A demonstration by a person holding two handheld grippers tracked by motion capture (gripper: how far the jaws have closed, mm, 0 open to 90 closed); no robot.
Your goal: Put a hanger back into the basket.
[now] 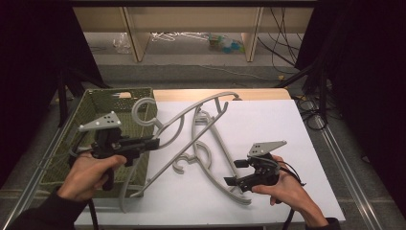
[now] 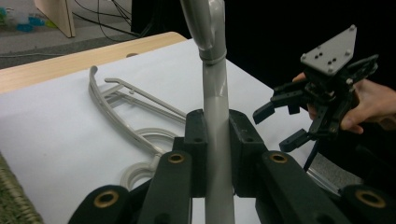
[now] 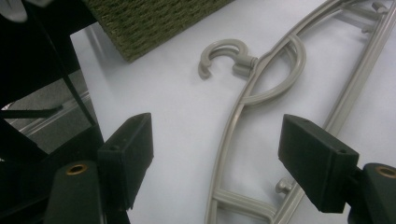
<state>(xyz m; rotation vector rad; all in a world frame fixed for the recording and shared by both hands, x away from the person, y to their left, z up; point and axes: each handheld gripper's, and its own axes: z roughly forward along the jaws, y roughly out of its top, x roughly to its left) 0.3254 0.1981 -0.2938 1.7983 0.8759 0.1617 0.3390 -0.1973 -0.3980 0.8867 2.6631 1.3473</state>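
Note:
My left gripper (image 1: 154,142) is shut on the bar of a grey plastic hanger (image 1: 191,112), which it holds tilted over the table with the hook near the basket. In the left gripper view the jaws (image 2: 216,135) clamp that upright bar (image 2: 215,93). A second grey hanger (image 1: 195,155) lies flat on the white sheet. My right gripper (image 1: 235,172) stands open just above this hanger's near end, touching nothing. In the right gripper view the open gripper (image 3: 219,144) straddles the lying hanger (image 3: 243,102), whose hook (image 3: 224,53) points at the basket.
A green woven basket (image 1: 95,134) stands at the table's left edge, its corner (image 3: 149,23) close to the lying hanger. The white sheet (image 1: 268,124) covers a wooden table (image 1: 258,93). Cables and a shelf are beyond the far edge.

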